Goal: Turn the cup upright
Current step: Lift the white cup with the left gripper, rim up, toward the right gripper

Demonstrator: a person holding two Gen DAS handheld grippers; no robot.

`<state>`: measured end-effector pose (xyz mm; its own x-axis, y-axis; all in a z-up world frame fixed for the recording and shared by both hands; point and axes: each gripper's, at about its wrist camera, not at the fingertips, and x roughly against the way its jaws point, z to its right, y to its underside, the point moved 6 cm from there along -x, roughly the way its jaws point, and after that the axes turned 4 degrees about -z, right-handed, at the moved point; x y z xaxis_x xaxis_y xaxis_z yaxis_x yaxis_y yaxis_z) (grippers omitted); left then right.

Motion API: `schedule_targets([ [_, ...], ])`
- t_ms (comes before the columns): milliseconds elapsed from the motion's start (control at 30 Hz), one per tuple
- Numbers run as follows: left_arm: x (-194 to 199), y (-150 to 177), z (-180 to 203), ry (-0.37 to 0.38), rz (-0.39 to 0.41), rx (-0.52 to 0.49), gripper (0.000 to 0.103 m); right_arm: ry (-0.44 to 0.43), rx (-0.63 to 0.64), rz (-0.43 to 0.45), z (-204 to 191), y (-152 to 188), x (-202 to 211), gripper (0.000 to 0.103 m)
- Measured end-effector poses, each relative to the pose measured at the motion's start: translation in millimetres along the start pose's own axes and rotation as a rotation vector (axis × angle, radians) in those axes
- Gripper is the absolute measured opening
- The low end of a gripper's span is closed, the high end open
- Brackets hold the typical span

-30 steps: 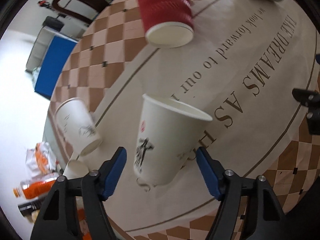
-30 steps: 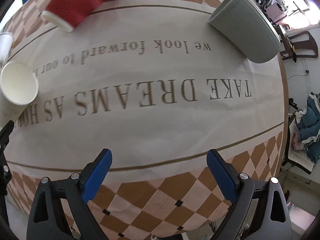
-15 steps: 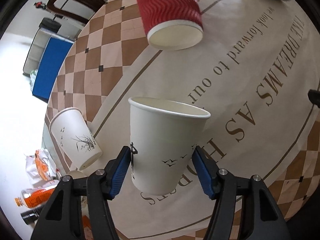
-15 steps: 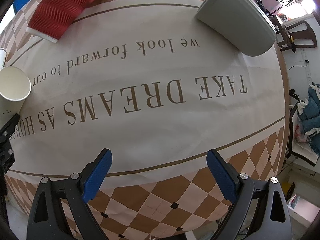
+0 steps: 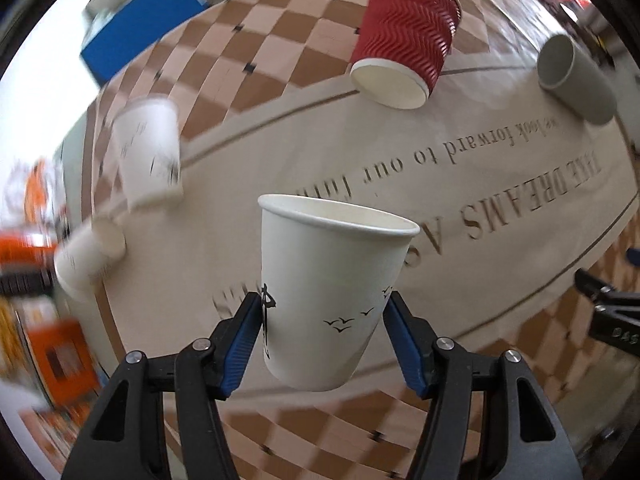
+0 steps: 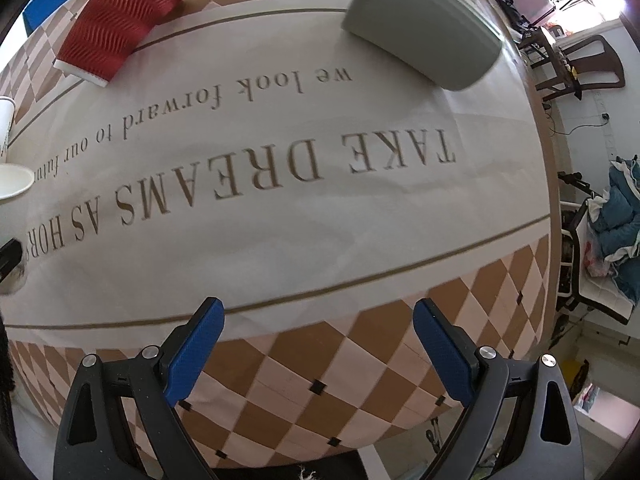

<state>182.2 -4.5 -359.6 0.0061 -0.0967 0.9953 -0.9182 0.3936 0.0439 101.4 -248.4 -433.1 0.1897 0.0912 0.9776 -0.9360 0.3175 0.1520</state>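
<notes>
Left wrist view: at nine o'clock two white cups (image 5: 148, 152) lie blurred on their sides, sign of a fast swing of the camera. In the centre the paper cup (image 5: 328, 292) with the bird print now sits mouth-up between the blue pads (image 5: 240, 344) of the left gripper (image 5: 322, 340), which is clamped on its lower wall; a second ago the tongs stood wide around it while it leaned (so the grab and the turn have both happened). Its base appears clear of the tablecloth (image 5: 460, 200), so I judge setting it down is what remains. At one o'clock the red cup (image 5: 404, 40) and at two o'clock the grey cup (image 5: 576, 76) lie tipped over. Right wrist view: the right gripper (image 6: 318, 350) hangs spread apart over the checked border, holding nothing, as before.
</notes>
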Motion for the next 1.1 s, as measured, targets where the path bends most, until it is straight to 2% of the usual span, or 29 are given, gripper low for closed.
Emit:
schedule_targets([
  [233,4.7,44.9,18.5,0.135,-0.046,0.209,0.059,-0.005,0.015,0.008,19.0,16.9,-0.5,0.096],
  [367,-3.7,68.1,36.5,0.277,-0.102,0.344,0.059,-0.004,0.034,0.006,29.8,26.5,-5.8,0.096],
  [500,-11.2,82.8,69.7,0.372,-0.142,0.413,0.059,-0.003,0.040,0.002,44.7,34.8,-15.1,0.096],
  [567,-12.6,86.2,85.4,0.395,-0.149,0.440,0.059,0.000,0.041,-0.004,53.6,37.4,-22.0,0.096],
  [700,-14.8,82.8,104.5,0.407,-0.140,0.452,0.059,0.009,0.040,-0.010,69.4,42.0,-32.1,0.096],
  [867,-24.1,71.6,119.9,0.388,-0.131,0.430,0.060,0.018,0.029,-0.016,88.9,47.2,-43.3,0.096],
  [1100,-33.7,62.1,135.3,0.375,-0.123,0.395,0.061,0.025,0.014,-0.019,98.1,49.4,-45.9,0.097],
])
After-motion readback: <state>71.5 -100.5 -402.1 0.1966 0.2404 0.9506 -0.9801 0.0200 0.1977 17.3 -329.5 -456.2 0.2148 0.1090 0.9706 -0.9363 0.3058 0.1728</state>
